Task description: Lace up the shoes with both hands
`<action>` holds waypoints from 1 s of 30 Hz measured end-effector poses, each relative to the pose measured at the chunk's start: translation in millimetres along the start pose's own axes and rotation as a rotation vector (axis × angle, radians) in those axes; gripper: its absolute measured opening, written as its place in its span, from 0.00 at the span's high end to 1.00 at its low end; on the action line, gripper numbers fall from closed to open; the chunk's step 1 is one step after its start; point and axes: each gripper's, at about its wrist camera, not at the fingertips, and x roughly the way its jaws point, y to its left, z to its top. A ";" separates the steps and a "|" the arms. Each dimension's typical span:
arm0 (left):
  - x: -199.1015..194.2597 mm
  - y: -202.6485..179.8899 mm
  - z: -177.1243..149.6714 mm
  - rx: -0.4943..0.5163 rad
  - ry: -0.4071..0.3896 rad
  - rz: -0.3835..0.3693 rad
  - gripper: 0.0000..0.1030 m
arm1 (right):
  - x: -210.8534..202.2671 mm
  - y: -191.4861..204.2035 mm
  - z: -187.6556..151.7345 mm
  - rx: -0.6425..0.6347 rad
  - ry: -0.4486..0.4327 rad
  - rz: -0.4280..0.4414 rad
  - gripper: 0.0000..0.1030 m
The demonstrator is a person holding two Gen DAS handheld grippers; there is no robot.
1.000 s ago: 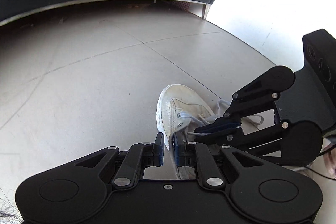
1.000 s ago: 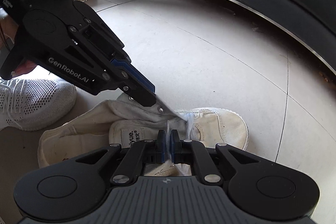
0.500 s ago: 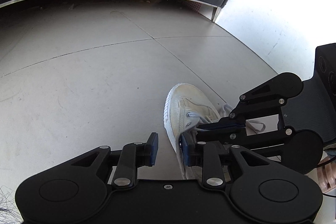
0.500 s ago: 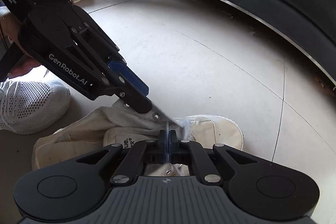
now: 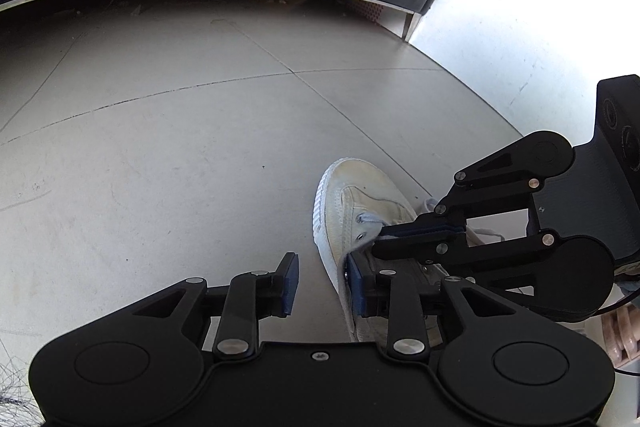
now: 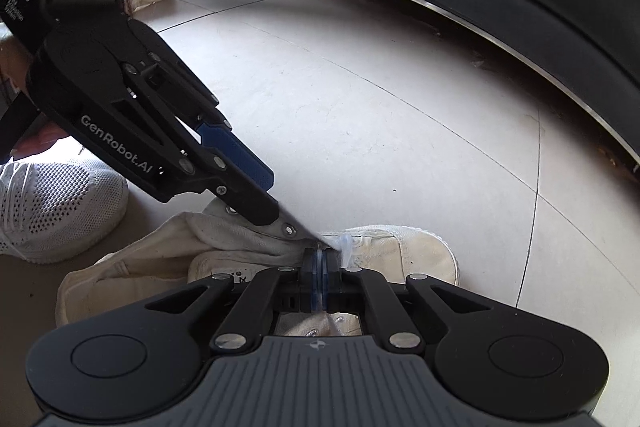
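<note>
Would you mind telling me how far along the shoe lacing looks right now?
Early days. The lace passes through only the eyelets nearest the toe of the shoe. The right gripper is shut on the lace; the left gripper is open beside the shoe's flap. The upper eyelets are empty and nothing is tied.

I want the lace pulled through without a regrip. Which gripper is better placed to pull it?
Right. The right gripper is shut on the lace at the white shoe. The left gripper stands open beside the shoe's side, holding nothing.
</note>
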 end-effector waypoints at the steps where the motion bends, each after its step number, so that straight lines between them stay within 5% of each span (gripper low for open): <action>1: 0.2 0.2 -0.3 -0.001 0.000 -0.001 0.74 | -0.7 0.8 0.0 -0.005 0.001 0.001 0.97; 15: 0.5 5.2 -0.9 -0.022 0.005 -0.011 0.69 | 13.9 -8.1 11.6 0.020 0.037 0.048 0.95; 30: 4.1 7.7 -1.0 -0.031 0.017 -0.019 0.66 | 10.0 -2.4 8.7 -0.027 0.087 0.003 0.98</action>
